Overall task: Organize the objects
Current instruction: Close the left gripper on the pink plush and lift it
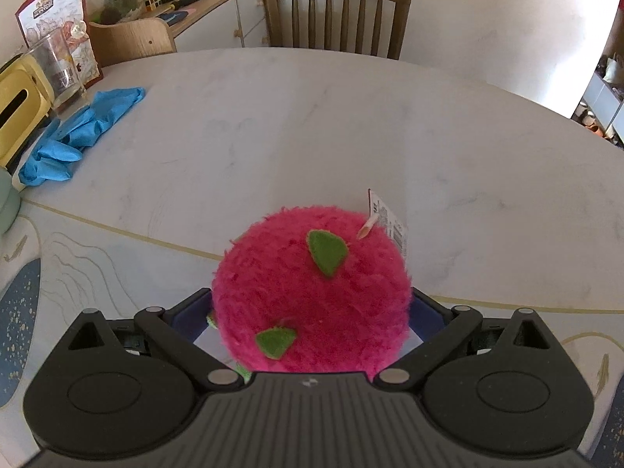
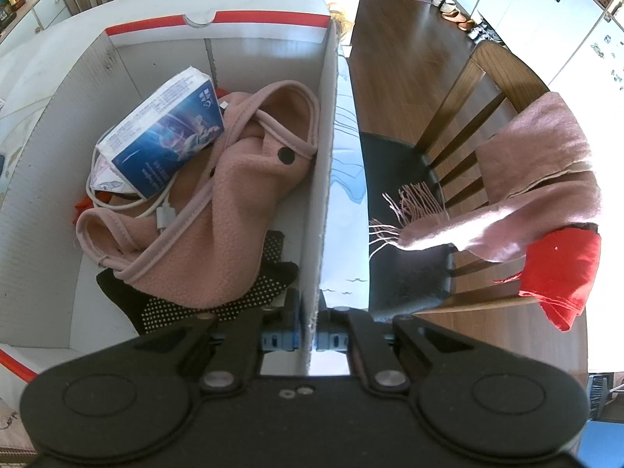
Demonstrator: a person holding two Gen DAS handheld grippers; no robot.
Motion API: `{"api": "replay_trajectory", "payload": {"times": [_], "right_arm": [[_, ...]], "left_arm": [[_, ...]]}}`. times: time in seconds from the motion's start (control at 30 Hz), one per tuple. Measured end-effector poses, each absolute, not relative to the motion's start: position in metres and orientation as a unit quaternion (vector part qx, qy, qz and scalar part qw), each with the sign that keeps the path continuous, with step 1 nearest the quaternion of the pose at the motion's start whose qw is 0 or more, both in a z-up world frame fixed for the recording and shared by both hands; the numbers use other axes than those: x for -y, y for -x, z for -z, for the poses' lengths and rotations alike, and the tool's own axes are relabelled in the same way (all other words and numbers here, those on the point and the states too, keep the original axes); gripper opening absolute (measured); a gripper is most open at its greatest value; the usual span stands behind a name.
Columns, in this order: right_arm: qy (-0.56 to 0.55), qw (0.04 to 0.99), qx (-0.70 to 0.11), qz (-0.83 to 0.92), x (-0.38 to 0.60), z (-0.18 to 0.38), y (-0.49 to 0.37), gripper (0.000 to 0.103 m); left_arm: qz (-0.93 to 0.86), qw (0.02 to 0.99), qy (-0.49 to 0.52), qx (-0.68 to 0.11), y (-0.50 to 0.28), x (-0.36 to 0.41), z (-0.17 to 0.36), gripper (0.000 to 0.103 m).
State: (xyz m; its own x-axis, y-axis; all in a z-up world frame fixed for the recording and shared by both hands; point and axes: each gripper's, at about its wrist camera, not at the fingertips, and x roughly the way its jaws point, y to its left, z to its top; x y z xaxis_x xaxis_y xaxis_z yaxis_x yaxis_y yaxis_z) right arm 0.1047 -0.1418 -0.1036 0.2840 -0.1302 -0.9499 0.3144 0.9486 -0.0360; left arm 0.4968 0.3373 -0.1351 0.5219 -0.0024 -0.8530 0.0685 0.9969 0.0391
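While the box wall (image 2: 325,179) is clamped by the right gripper (image 2: 310,335) | pink plush ball (image 1: 312,292) is squeezed in the left gripper (image 1: 312,319) | step: carrying | next: release into box.

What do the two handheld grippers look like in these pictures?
Both the left gripper and the right gripper share one design: matte black plastic bodies with ribbed centres, round side discs, silver pivot pins and blue finger pads. No cables or sleeves show.
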Motion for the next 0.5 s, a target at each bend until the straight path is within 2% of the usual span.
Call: {"api": "replay_trajectory", "payload": {"times": [0.2, 0.5], "right_arm": [[-0.078, 0.799, -0.579, 0.141, 0.141, 0.104, -0.103, 0.005], [-0.077, 0.803, -0.575, 0.136, 0.141, 0.103, -0.101, 0.005]], "left_arm": [[0.027, 0.875, -0.049, -0.48, -0.49, -0.334, 0.13, 0.087], [0.054, 0.879, -0.048, -0.472, -0.461, -0.325, 0.11, 0.086]]}}
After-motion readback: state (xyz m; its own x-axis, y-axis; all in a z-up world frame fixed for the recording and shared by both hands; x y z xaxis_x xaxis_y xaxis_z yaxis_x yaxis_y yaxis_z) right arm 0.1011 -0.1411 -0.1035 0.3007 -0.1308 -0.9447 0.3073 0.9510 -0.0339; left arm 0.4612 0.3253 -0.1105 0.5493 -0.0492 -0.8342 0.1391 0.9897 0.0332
